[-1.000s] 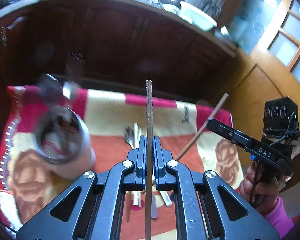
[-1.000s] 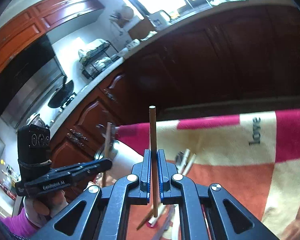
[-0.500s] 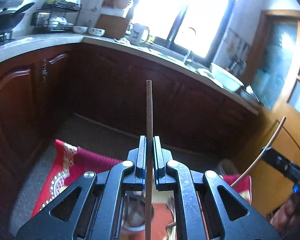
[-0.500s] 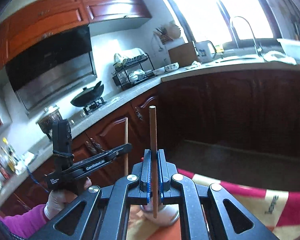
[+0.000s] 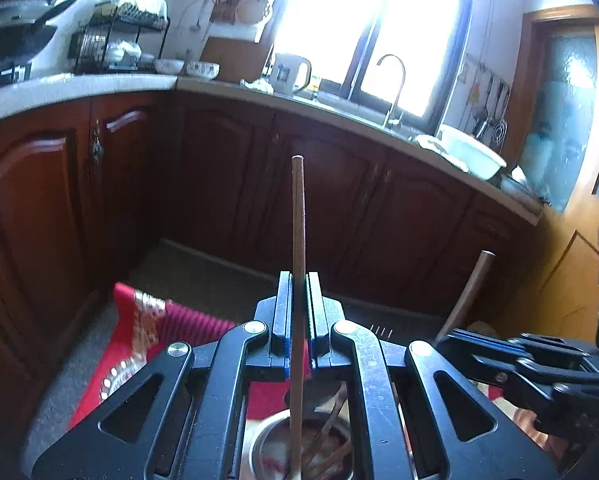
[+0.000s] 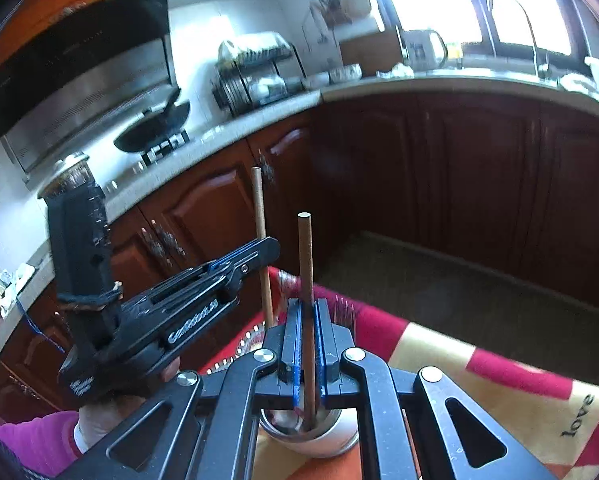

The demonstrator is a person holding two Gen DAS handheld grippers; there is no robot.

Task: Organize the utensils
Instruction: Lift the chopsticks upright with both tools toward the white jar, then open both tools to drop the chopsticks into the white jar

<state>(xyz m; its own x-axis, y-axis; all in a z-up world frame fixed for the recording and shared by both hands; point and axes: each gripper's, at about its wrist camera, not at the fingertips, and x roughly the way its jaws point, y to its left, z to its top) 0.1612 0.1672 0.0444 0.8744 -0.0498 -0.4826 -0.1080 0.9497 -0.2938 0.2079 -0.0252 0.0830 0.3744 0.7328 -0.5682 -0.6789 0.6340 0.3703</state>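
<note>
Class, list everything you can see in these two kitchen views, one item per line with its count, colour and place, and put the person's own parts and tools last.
Chopsticks held: 2, brown, one upright in each gripper
Utensil cup: 1, steel with white outside, on the cloth below both grippers
Chopsticks in cup: several, brown, leaning inside
Cloth: 1, red, cream and orange, on the floor
Cabinets: dark red-brown wood, under the counter
Wok: 1, black, on the stove
Dish rack: 1, black wire, on the counter
Kettle: 1, white, by the window
Faucet: 1, metal, at the sink
Basin: 1, pale, counter's right end
Left gripper: black, blue pads, shut on its chopstick
Right gripper: black, blue pads, shut likewise
Sleeve: magenta, lower left
</note>
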